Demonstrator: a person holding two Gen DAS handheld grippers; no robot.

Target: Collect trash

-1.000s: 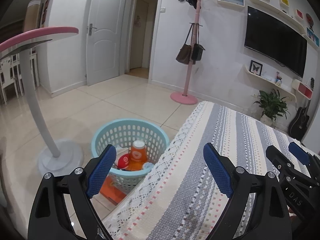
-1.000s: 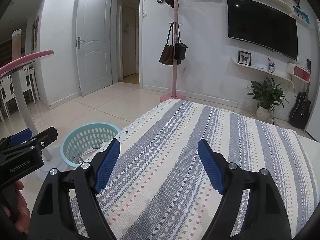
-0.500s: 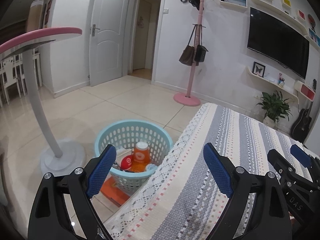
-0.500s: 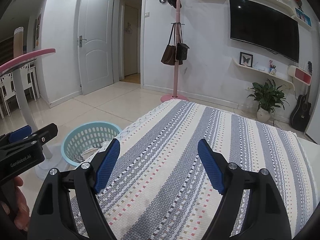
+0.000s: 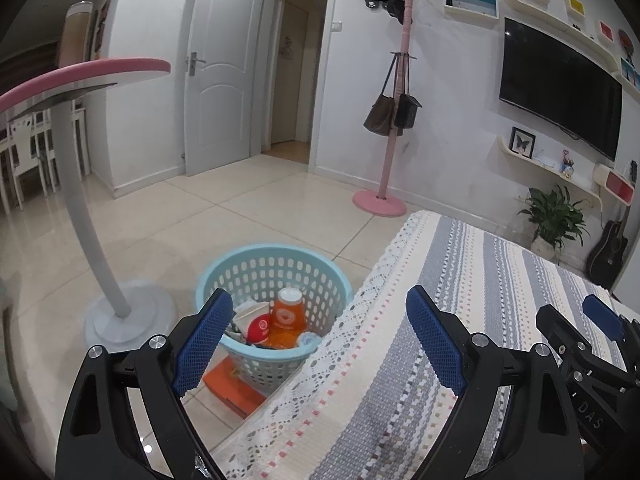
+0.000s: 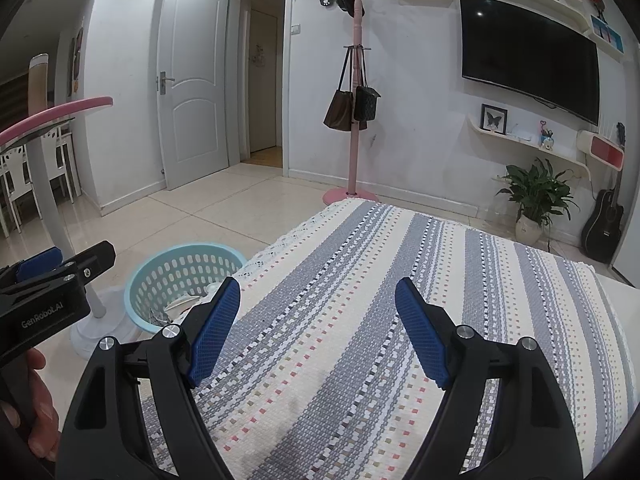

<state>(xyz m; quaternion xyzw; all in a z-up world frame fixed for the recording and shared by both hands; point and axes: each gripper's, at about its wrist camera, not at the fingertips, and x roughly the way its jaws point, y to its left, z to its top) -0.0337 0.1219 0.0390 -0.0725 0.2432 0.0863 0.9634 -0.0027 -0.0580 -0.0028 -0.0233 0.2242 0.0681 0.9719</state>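
Two grippers show, both with jaws spread wide and nothing between the blue pads. At the bottom of the left wrist view the left gripper point(image 5: 320, 340) hangs over the lace edge of one striped tablecloth point(image 5: 460, 320), its left finger in front of the basket. At the bottom of the right wrist view the right gripper point(image 6: 318, 330) hangs over the middle of the same cloth point(image 6: 360, 280), which lies bare. Each gripper also shows in the other's view: the right one at the lower right edge, the left one at the left edge with part of one hand point(image 6: 40, 420) under it.

One light blue basket point(image 5: 256, 264) stands on the floor just beside the table's edge, left of centre in the left view and at the lower left in the right view point(image 6: 160, 276). The trash lies inside it: one orange bottle point(image 5: 286, 316) upright, one red round piece point(image 5: 259, 326) touching its left side, and some white scraps I cannot count. One orange flat box point(image 5: 228, 390) lies on the floor, partly under the basket.

One round pink-rimmed table on a bent white leg point(image 5: 86, 216) stands at the left. Farther off, one pink coat stand point(image 5: 394, 120) carries two bags point(image 5: 390, 114). One white door point(image 5: 216, 80) stands open at upper centre. One television point(image 5: 560, 92) hangs upper right, with one plant point(image 5: 554, 216) and one guitar point(image 5: 608, 248) beneath.
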